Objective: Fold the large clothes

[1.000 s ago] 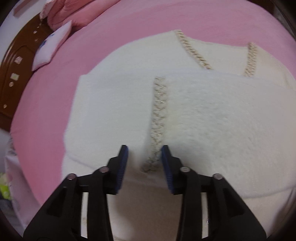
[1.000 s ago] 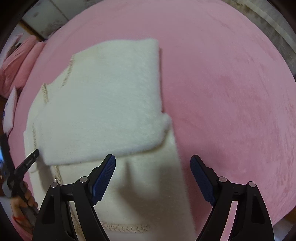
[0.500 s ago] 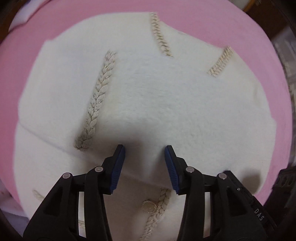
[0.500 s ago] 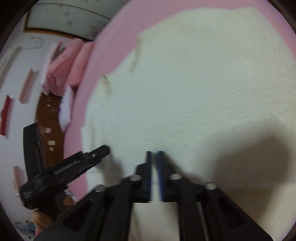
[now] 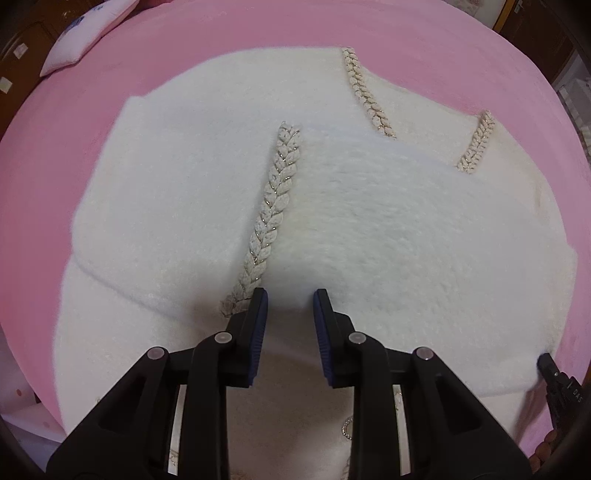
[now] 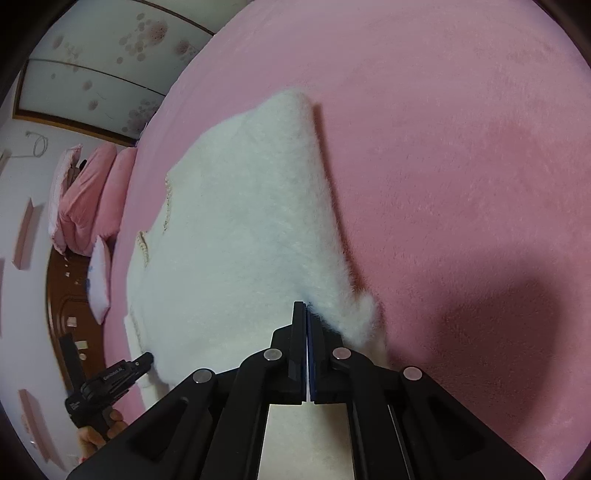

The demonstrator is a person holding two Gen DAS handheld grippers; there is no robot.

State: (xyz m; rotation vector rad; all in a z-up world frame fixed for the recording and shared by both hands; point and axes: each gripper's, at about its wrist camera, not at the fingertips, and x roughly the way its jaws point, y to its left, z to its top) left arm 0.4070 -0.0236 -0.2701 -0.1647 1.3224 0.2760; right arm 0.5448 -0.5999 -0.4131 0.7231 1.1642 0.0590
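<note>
A fluffy white garment (image 5: 388, 229) with braided beige trim (image 5: 273, 210) lies partly folded on the pink bed. My left gripper (image 5: 286, 299) points steeply down into its near part. Its jaws are closing, and a raised fold of the cloth sits between the pads (image 5: 258, 317) and touches both. In the right wrist view the same garment (image 6: 243, 236) stretches away to the left. My right gripper (image 6: 306, 308) is shut, with its tips at the fluffy near right corner. Whether any cloth is pinched there I cannot tell. Its black tip (image 5: 546, 360) also shows at the garment's right edge.
The pink bed cover (image 6: 461, 166) spreads wide to the right of the garment. Pink pillows (image 6: 85, 199) and a small white cushion (image 5: 85, 33) lie by the brown headboard (image 6: 62, 295). A hand (image 6: 98, 435) holds the left gripper's handle.
The left jaws have narrowed onto a fold beside the braid. The right gripper went from wide open to shut and came down from over the garment to its near right corner.
</note>
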